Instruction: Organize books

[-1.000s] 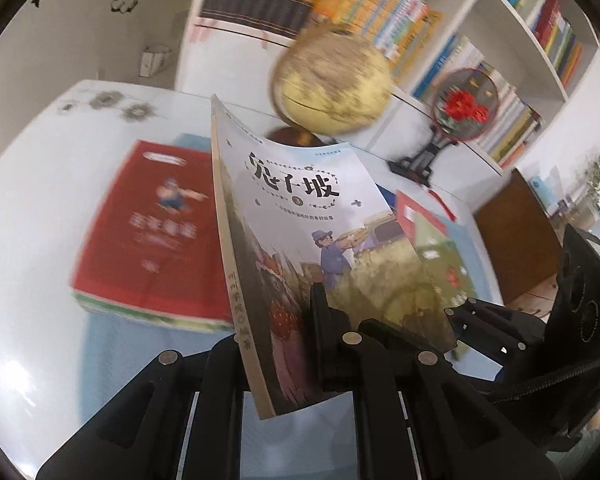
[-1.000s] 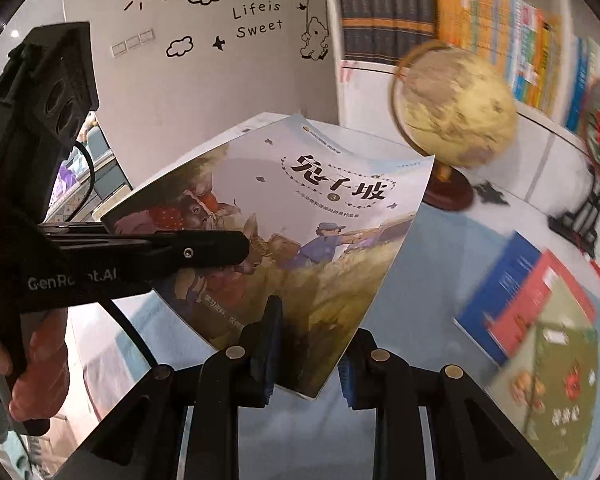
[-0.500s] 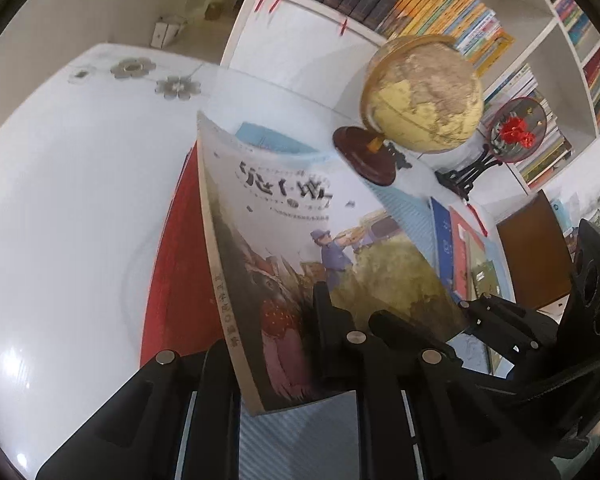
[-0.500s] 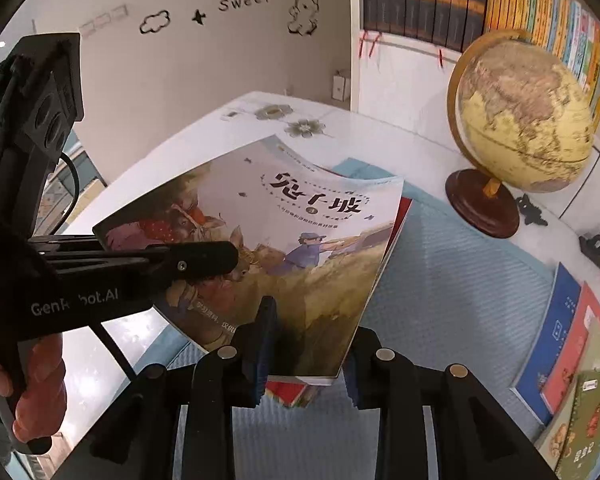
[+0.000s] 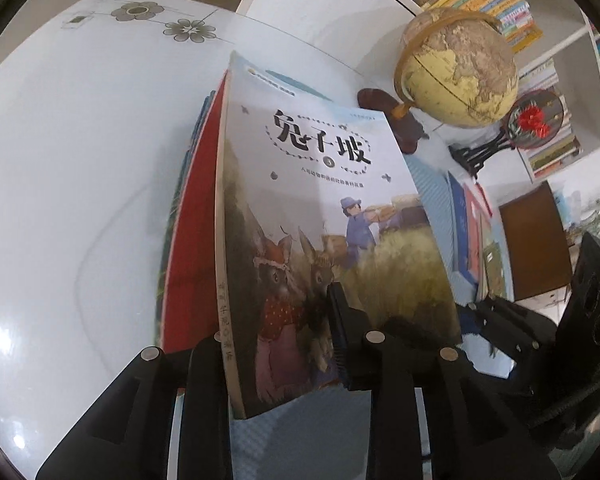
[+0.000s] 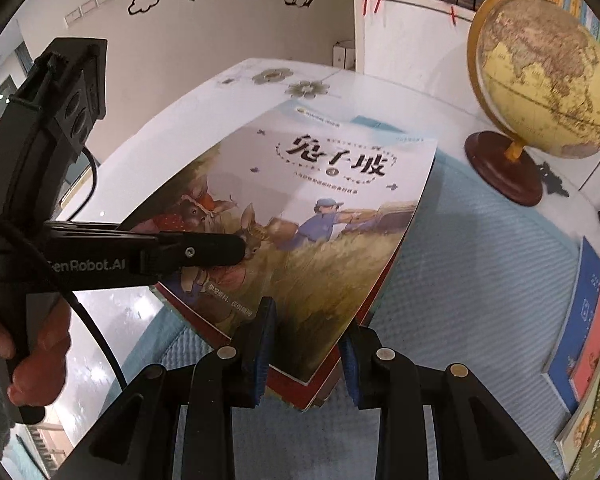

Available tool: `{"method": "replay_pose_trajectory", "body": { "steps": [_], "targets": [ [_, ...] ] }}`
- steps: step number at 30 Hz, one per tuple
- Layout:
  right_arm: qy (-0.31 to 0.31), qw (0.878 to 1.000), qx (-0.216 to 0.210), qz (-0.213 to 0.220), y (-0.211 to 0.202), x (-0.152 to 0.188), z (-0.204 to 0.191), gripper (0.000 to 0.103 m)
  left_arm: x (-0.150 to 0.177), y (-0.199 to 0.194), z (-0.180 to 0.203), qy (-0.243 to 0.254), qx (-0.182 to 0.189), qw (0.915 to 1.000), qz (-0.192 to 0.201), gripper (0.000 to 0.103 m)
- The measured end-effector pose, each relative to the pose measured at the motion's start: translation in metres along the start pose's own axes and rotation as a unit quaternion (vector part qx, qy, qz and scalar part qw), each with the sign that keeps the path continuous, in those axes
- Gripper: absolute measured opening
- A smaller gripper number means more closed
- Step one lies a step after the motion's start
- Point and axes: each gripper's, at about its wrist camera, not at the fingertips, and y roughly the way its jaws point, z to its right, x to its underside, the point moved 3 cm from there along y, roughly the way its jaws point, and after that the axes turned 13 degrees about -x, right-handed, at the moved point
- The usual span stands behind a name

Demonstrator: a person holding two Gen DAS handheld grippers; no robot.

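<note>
Rabbit-cover book [image 6: 300,216] atop red book [image 5: 192,240], globe [image 6: 548,76] near surface's far edge. Left gripper [image 5: 276,340] jaws just loosening, book between; right gripper [image 6: 304,344] pinching book's corner.

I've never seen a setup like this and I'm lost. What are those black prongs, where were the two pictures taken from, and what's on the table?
There is no robot. A person holds a two-finger gripper in each hand; one hand shows in the right wrist view. Each gripper carries a wide-angle camera looking along its fingers, so the prongs at the bottom are the left gripper in one picture and the right gripper in the other. On the white table lie a blue mat, a globe, a red book and side books. The picture book sits between both grippers' fingers, over the red book. Both jaws have just been opening: the left looks open, the right I cannot tell.
</note>
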Motion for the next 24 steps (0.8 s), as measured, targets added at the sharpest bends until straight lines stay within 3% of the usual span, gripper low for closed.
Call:
{"method": "replay_pose_trajectory", "body": {
  "steps": [8,13,24],
  "targets": [
    [-0.011,1.000,-0.002,-0.004,0.000,0.002,-0.002,0.029,0.004,-0.006,-0.006,0.001,-0.045,0.9990,-0.001,0.029],
    [-0.002,1.000,0.003,-0.005,0.000,0.006,0.004,0.029,0.004,-0.005,0.006,0.032,-0.090,0.9954,0.007,0.033],
    [-0.013,1.000,0.014,-0.009,-0.003,0.020,-0.006,0.031,0.005,-0.005,0.009,0.054,-0.109,0.9925,0.011,0.037]
  ]
}}
